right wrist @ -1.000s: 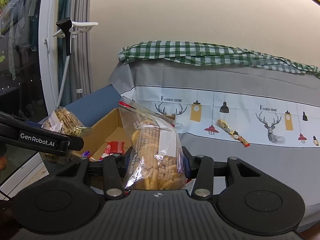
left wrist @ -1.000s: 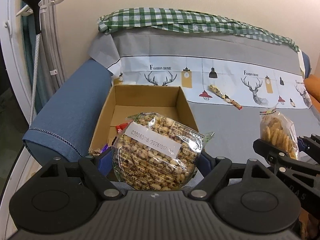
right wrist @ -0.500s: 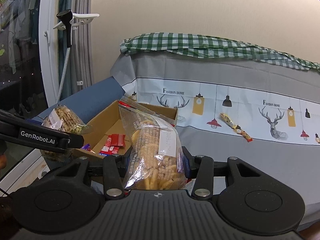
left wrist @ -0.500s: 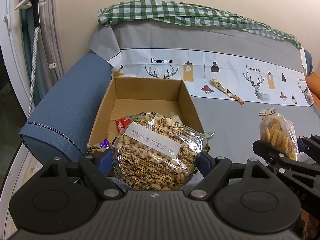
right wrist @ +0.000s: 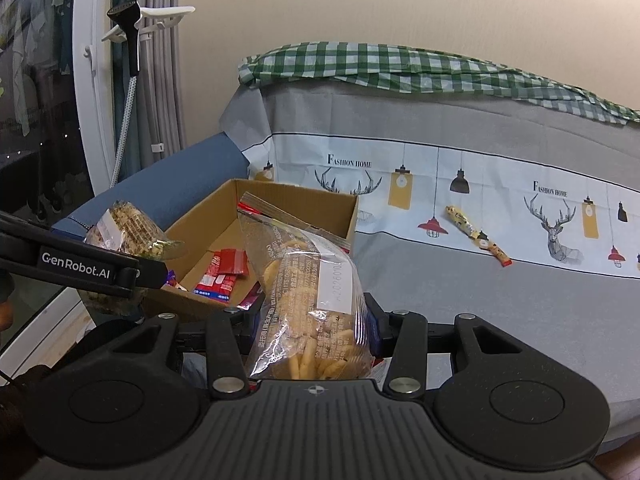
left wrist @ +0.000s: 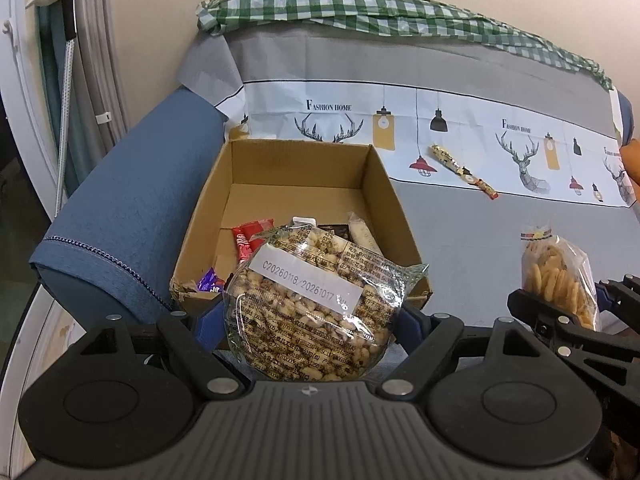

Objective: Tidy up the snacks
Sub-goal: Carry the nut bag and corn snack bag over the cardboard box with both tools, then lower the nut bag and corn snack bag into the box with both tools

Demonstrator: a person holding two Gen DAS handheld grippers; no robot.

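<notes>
My left gripper (left wrist: 308, 320) is shut on a clear bag of puffed snacks (left wrist: 316, 312) and holds it just in front of the near edge of an open cardboard box (left wrist: 296, 168) on the sofa. The box holds red sachets (left wrist: 250, 236) and a few other small packets. My right gripper (right wrist: 312, 328) is shut on a clear bag of biscuits (right wrist: 308, 296), to the right of the box (right wrist: 288, 196). The biscuit bag also shows in the left wrist view (left wrist: 556, 276), and the puffed snack bag in the right wrist view (right wrist: 128, 224).
A long wrapped snack bar (left wrist: 464, 170) lies on the grey sofa cover (left wrist: 480, 236) to the right of the box; it also shows in the right wrist view (right wrist: 476, 234). The blue sofa armrest (left wrist: 128, 208) is left of the box. A garment steamer (right wrist: 128, 48) hangs by the curtain.
Both grippers have moved forward toward the box with their bags; the box looks larger and more of its contents show. Neither grip has changed.
</notes>
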